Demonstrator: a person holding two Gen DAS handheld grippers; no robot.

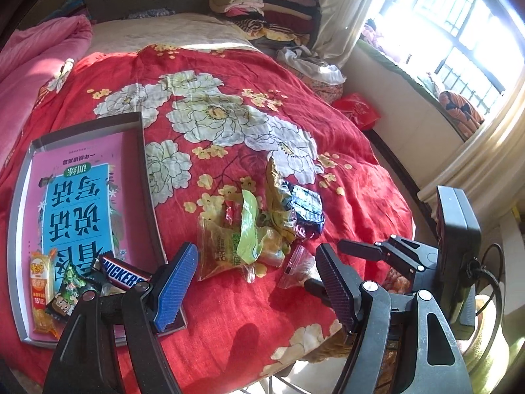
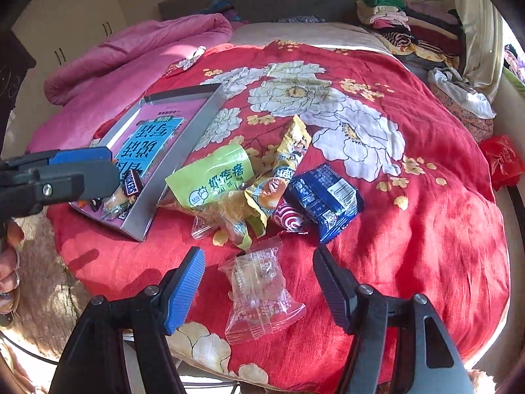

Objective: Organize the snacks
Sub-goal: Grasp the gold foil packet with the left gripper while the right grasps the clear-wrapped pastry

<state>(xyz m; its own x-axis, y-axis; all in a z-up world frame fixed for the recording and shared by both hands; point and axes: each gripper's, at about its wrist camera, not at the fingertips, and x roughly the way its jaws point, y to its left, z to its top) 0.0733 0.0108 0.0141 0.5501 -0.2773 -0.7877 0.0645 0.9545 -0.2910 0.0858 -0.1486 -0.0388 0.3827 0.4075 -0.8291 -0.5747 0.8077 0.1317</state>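
Observation:
A grey tray (image 1: 144, 151) with a pink and blue printed bottom lies on the red floral bedspread (image 1: 229, 321). It holds a Snickers bar (image 1: 123, 274), an orange packet (image 1: 41, 290) and a green cartoon packet (image 1: 70, 290). A pile of snacks lies to its right: a green packet (image 2: 213, 177), a yellow packet (image 2: 288, 157), a dark blue packet (image 2: 325, 197) and a red swirl candy (image 2: 290, 218). A clear wrapped snack (image 2: 259, 292) lies between my open right gripper's (image 2: 259, 282) fingers. My left gripper (image 1: 256, 282) is open and empty beside the tray.
A pink quilt (image 2: 137, 52) is bunched at the bed's far left. Folded clothes (image 2: 410, 23) are stacked at the headboard's right. A red bag (image 2: 502, 161) lies off the bed's right edge, near the window (image 1: 459, 23).

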